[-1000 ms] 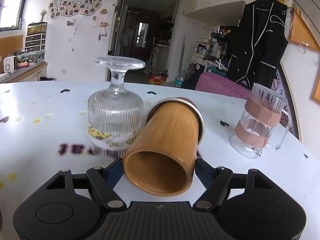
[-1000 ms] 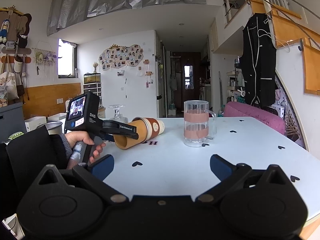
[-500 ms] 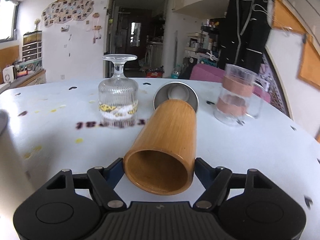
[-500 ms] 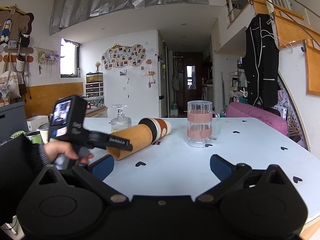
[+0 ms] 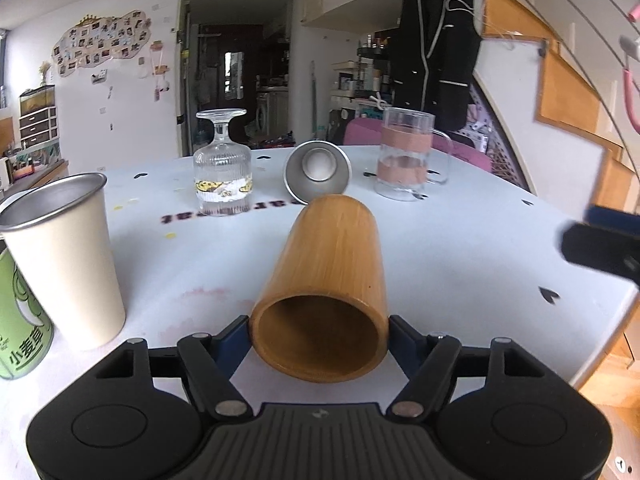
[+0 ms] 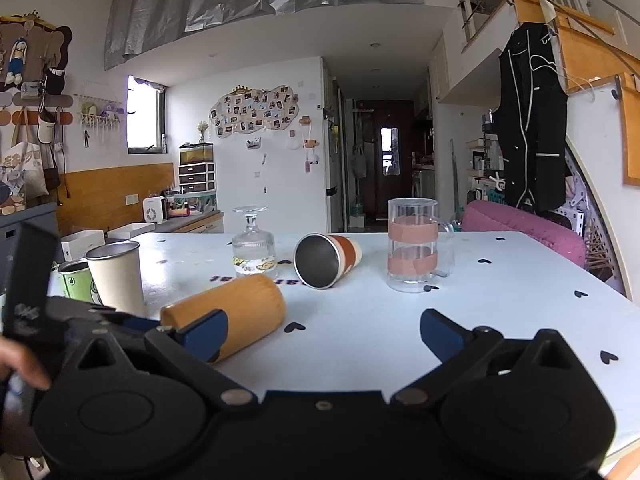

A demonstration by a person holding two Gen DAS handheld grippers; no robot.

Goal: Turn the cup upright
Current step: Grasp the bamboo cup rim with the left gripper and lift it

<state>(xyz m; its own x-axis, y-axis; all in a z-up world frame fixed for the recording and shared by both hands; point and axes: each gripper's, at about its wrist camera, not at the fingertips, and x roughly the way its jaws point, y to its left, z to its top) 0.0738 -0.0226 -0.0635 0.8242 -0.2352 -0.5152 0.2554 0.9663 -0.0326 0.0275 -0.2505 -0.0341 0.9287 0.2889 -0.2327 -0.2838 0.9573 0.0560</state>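
A bamboo-coloured cup (image 5: 326,276) lies on its side, its open mouth towards the left wrist camera. My left gripper (image 5: 318,340) is shut on the bamboo cup near its rim, one blue finger on each side. In the right wrist view the cup (image 6: 230,314) lies over the white table (image 6: 500,300) at the left, held by the left gripper (image 6: 176,330). My right gripper (image 6: 324,340) is open and empty, above the table's near edge. A steel-lined cup with a brown band (image 6: 326,256) lies on its side further back.
An upside-down ribbed stemmed glass (image 5: 222,172) and an upright glass mug with pink bands (image 5: 408,160) stand at the back. A cream steel cup (image 5: 66,256) and a green can (image 5: 20,320) stand upright at the left. A pink seat (image 6: 528,228) is behind the table.
My left gripper has carried the bamboo cup back and to the left, away from the steel-lined cup and the glass. The cream cup and green can have come into its view.
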